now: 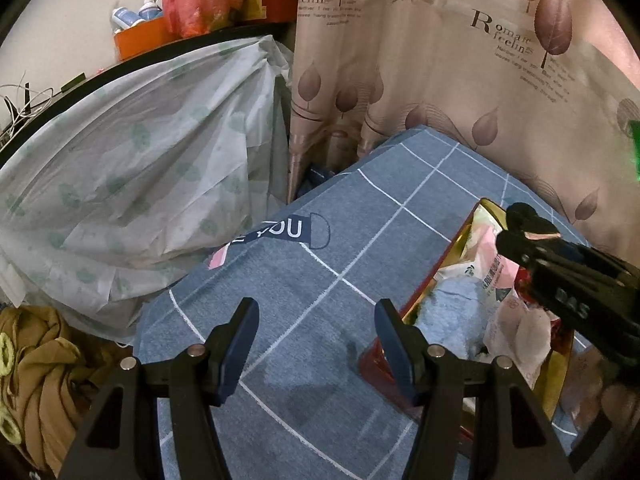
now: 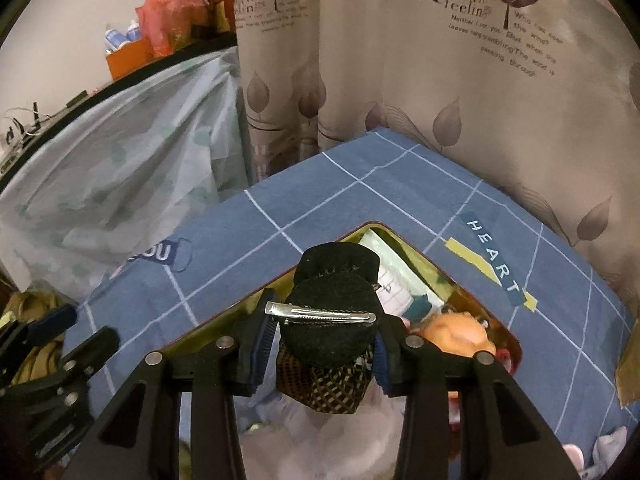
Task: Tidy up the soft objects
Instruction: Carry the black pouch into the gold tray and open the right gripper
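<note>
Right gripper [image 2: 320, 344] clamps black hair bow [image 2: 332, 312] over gold-lined box [image 2: 452, 280] at 12 o'clock, probably for drop-in; left gripper [image 1: 316, 344] wide, empty.

Support surface: a bed [image 1: 320, 280] covered by a blue sheet [image 2: 400, 184] with a white grid of lines. Printed patches on the sheet: a dark label reading "YOU" [image 1: 298, 228] near the left edge, a "HEART" strip [image 2: 494, 256] with yellow bars toward the right.

Lying directly on the sheet: an open box [image 2: 516, 344], gold inside, red outside, its corner pointing toward the far end of the bed. The box is filled with soft items and packets. A pale soft item [image 2: 608, 446] lies on the sheet at the lower right, blurred.
</note>
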